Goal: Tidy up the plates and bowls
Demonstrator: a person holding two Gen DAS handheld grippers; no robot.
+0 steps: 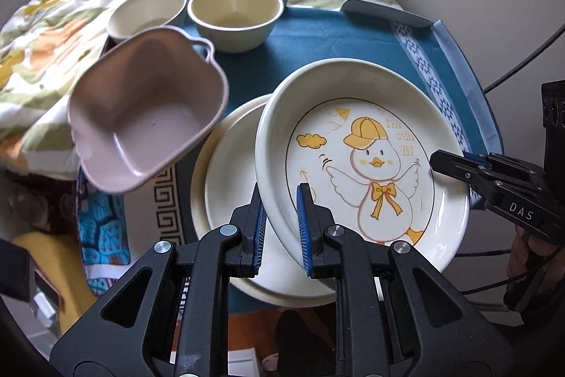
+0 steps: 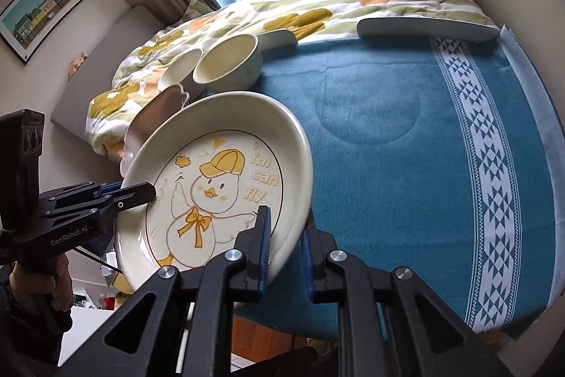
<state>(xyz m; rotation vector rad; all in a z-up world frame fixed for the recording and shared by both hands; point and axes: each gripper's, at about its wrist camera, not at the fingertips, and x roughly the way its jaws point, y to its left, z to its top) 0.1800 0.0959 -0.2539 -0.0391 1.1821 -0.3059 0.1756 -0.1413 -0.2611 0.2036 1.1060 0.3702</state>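
While hanging tilted over the table, clamped from both sides: duck plate [image 1: 370,165], yellow cap and bow facing up. Left gripper [image 1: 280,228] closed hard on the near rim, blue pads on either side of the edge. Same deal with the right gripper [image 2: 286,246], biting the opposite rim, so two grips on one plate. Directly underneath on the left, a plain cream plate stack [image 1: 229,193] sitting on the teal cloth [image 2: 388,147]. Just left of that, a pink handled bowl [image 1: 148,115], tilted and a bit blurry, can't tell what it's resting on. Further back, two cream bowls [image 1: 146,11] [image 1: 235,16] side by side, upright, near the floral quilt [image 1: 53,23]. Also a hand [image 2: 39,281] wrapped around the left gripper's handle.
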